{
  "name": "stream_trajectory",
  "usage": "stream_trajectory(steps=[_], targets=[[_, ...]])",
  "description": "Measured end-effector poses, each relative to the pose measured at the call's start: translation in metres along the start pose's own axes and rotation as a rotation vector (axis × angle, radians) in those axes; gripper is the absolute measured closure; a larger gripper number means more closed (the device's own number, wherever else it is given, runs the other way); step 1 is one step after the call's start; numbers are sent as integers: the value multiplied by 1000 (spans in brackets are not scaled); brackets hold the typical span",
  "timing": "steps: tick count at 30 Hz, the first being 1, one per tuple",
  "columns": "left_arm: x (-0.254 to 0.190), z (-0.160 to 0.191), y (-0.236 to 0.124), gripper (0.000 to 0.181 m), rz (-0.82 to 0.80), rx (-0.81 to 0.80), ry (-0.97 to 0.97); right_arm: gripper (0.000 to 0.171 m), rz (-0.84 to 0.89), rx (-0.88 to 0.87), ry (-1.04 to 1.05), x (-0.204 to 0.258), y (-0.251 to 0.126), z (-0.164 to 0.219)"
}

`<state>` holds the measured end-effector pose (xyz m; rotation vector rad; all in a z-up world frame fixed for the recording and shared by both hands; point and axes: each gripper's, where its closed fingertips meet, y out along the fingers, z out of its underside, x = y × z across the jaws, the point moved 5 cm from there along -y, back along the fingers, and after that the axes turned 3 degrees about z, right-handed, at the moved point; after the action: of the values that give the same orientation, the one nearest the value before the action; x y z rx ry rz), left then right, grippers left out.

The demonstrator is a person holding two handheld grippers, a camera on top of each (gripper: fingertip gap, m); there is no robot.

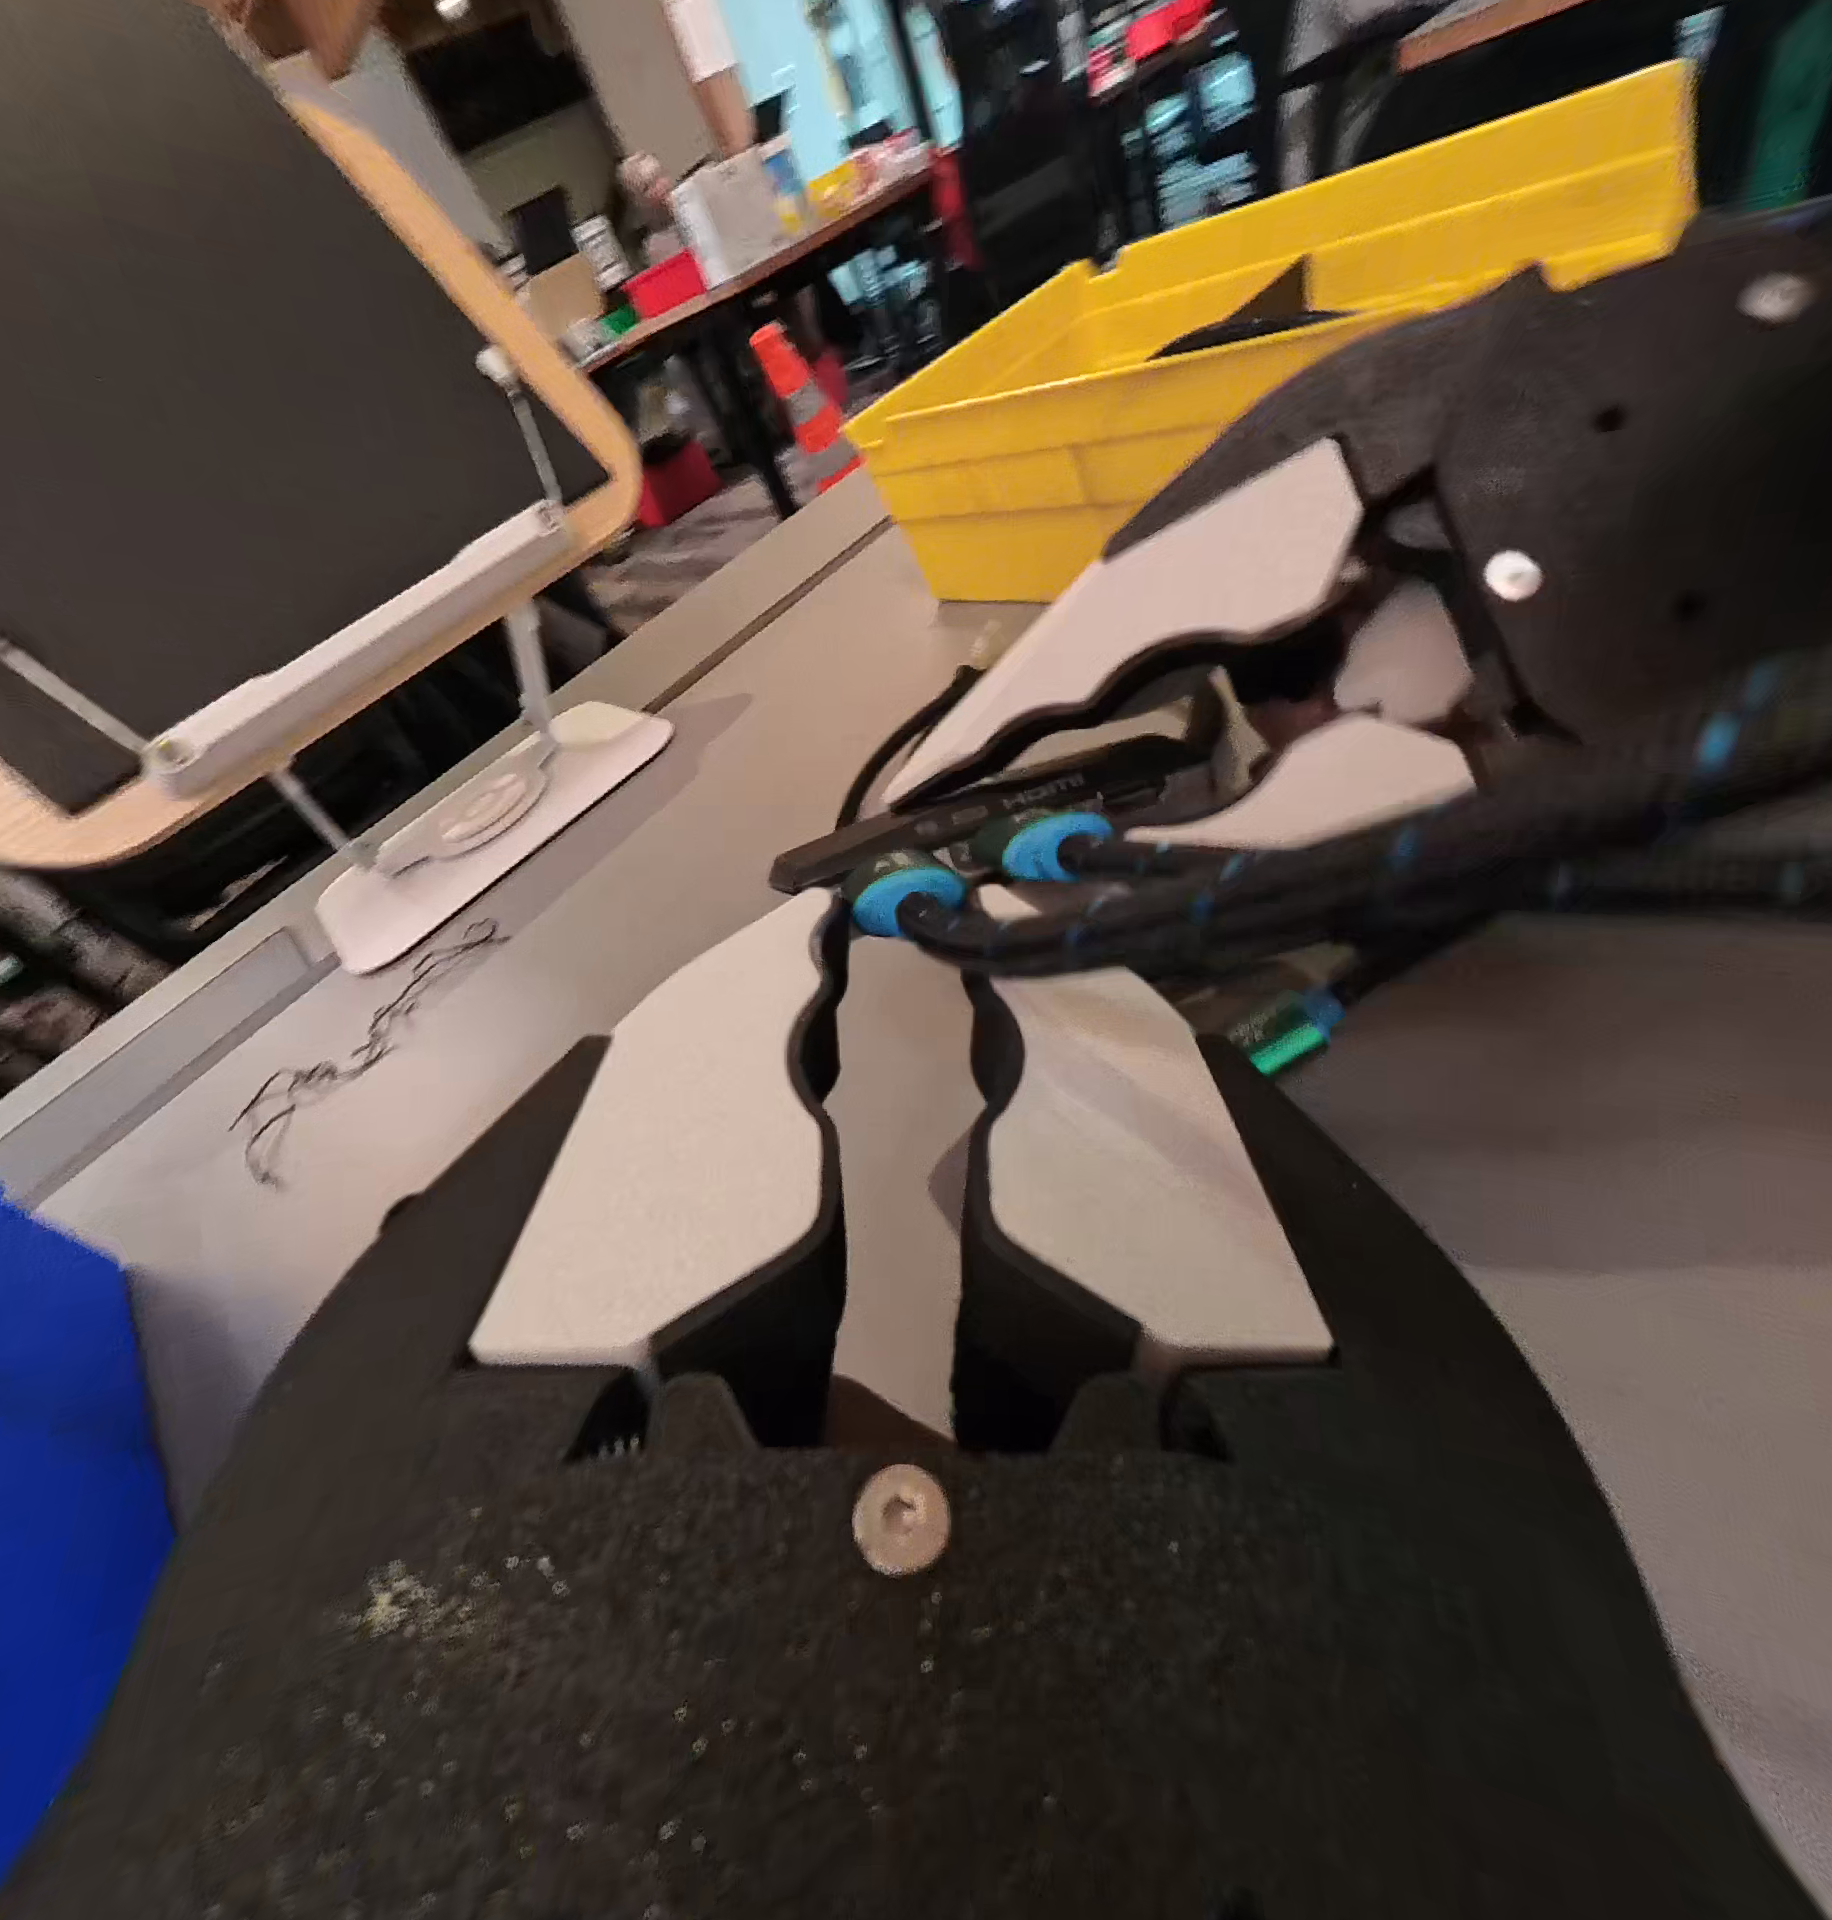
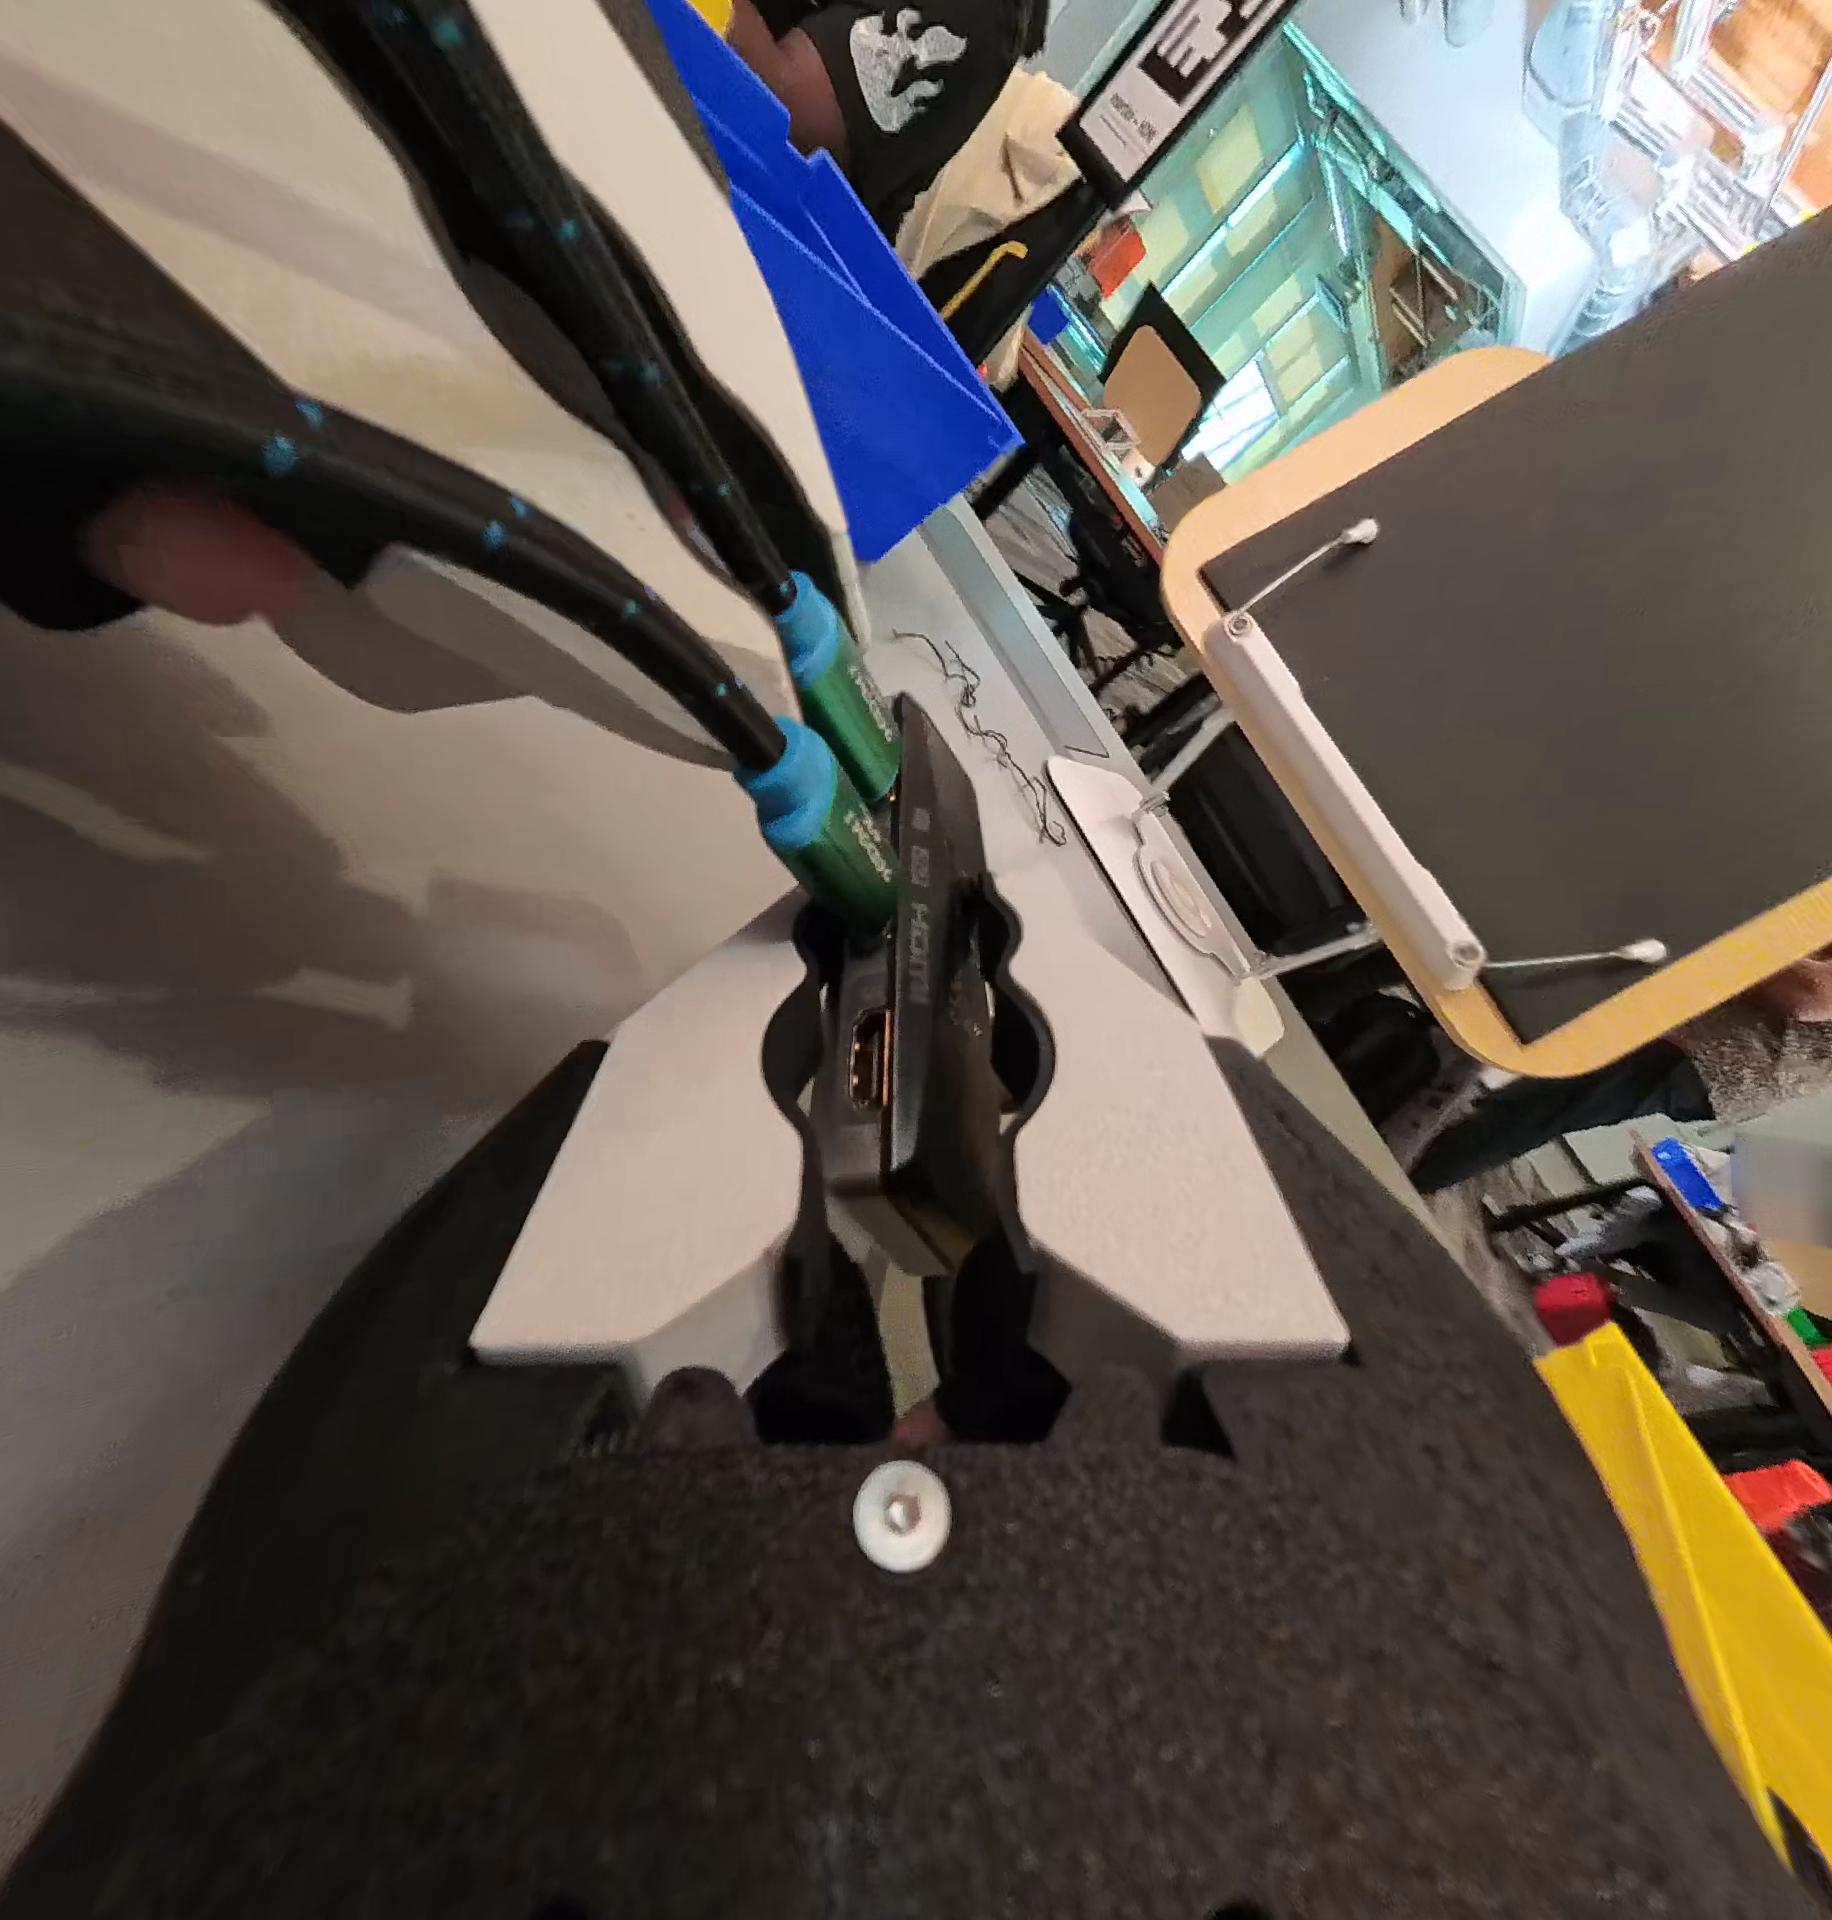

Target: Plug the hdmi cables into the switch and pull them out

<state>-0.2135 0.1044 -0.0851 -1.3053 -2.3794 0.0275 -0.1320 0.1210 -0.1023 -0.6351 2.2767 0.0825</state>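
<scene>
Judging from two green plugs [image 2: 839,821] seated in the switch [image 2: 917,1023], the pulling-out step is in hand. The switch is clamped by the right gripper [image 2: 907,971] above the table [image 1: 1618,1195]. The left gripper [image 1: 896,961], narrowly parted and empty, must be closed on the nearer plug.

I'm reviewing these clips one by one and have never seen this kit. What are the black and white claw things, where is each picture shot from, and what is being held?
Each claw is a handheld two-finger tool, one in each of a person's hands, with a camera looking along its fingers. There is no robot arm.

The left wrist view shows the left tool, open and holding nothing, close to the plugs. Farther off in it is the right tool.

The right wrist view shows the right tool shut on a flat black HDMI switch. Two braided cables with green plugs are plugged into it; one port is free.

On the grey table stand a yellow bin and a white stand; loose thread lies nearby.
</scene>
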Motion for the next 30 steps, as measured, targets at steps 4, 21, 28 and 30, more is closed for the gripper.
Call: stream_trajectory(steps=[4,21,28,30], targets=[[8,5,-19,147,182,-34,11,145,-200,-111,130,-2,-16,-5],[-26,-8,-31,158,495,-373,276,140,-802,-262,468,11,-53,-38],[-30,-13,-31,159,521,-439,226,138,-888,-297,560,9,-56,-40],[-30,-13,-29,159,534,-401,225,137,-909,-301,580,9,-56,-40]])
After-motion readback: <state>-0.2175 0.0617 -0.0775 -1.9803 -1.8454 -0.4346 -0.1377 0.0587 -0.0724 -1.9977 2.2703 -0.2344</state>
